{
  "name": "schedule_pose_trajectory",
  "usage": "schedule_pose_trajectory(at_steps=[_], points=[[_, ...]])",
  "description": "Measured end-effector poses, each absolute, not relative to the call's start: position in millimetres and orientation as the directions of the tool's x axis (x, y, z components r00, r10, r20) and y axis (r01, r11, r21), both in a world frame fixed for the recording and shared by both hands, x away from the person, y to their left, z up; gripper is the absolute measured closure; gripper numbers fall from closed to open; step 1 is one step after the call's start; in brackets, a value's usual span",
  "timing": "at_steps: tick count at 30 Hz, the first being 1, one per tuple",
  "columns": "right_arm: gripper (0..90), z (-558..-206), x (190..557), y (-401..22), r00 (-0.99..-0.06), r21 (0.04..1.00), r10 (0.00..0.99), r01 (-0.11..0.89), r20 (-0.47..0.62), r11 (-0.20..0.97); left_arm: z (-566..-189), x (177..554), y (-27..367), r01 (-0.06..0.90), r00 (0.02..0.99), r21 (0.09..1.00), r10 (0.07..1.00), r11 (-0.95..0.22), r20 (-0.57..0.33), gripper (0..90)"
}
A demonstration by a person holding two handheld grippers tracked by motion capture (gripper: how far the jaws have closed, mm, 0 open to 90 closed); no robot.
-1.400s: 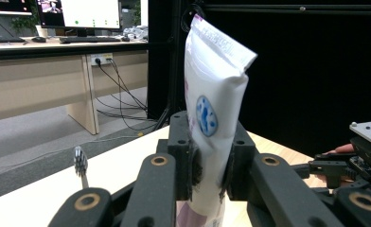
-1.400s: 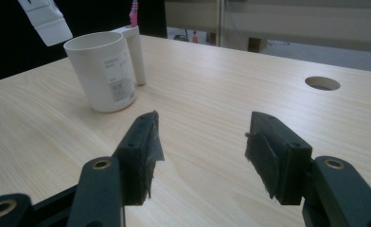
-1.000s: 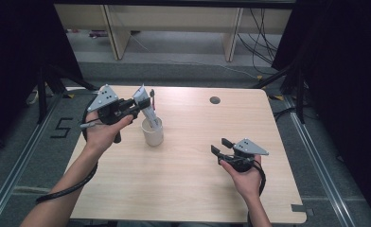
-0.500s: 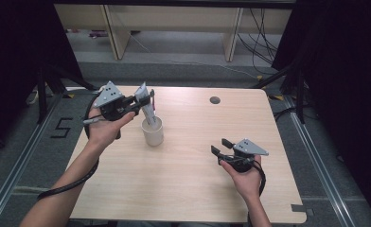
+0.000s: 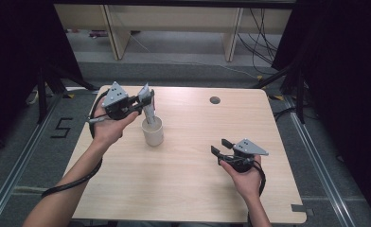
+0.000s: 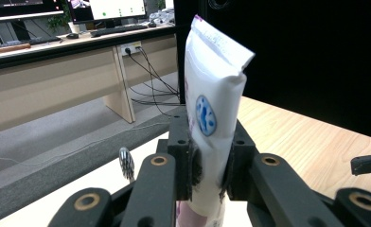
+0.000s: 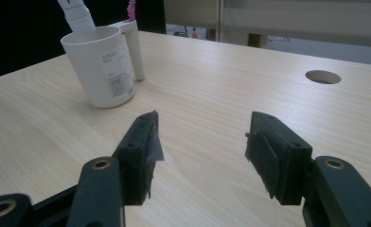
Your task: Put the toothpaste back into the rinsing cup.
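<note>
Black pads of the left tool (image 6: pixel 207 165) pinch a white tube (image 6: pixel 209 113) near its middle, squeezing the soft body inward where they press. The tube stands almost upright, crimped flat end on top, and in the high view its lower end reaches down into the white cup (image 5: pixel 153 131) that sits on the pale wooden surface (image 5: pixel 193 184) just beside the hand.

My judgement of the risks: the tube is soft and smooth, so it can slide down between the pads or twist in the grip if the hand tilts. If its lower end catches on the rim, the light cup could tip or skid across the surface, since nothing steadies it. A harder squeeze could also force paste toward the cap.

In the left gripper view the tube is white with a round blue mark on its face, faint pink lettering along 1 edge and a purple band low down. The cup bears a small printed label and has a handle on its far side in the right gripper view.

Well apart, the right tool (image 7: pixel 200 151) rests low over the surface with its jaws spread and nothing between them.
</note>
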State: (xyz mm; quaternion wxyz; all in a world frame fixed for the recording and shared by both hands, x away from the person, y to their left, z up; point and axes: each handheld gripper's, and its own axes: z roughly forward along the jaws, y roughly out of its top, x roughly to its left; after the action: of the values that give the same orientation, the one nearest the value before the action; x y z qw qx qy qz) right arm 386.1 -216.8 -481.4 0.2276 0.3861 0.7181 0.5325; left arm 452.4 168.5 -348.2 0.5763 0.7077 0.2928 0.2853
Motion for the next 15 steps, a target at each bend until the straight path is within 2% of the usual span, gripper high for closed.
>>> schedule_pose_trajectory(at_steps=[15], points=[[44.5, -482.3, 386.2, -216.9, -0.598, 0.938, 0.798, 0.314, 0.074, 0.148, -366.9, 460.8, 162.8, 0.109, 0.663, 0.977, 0.746, -0.183, 0.066, 76.8]])
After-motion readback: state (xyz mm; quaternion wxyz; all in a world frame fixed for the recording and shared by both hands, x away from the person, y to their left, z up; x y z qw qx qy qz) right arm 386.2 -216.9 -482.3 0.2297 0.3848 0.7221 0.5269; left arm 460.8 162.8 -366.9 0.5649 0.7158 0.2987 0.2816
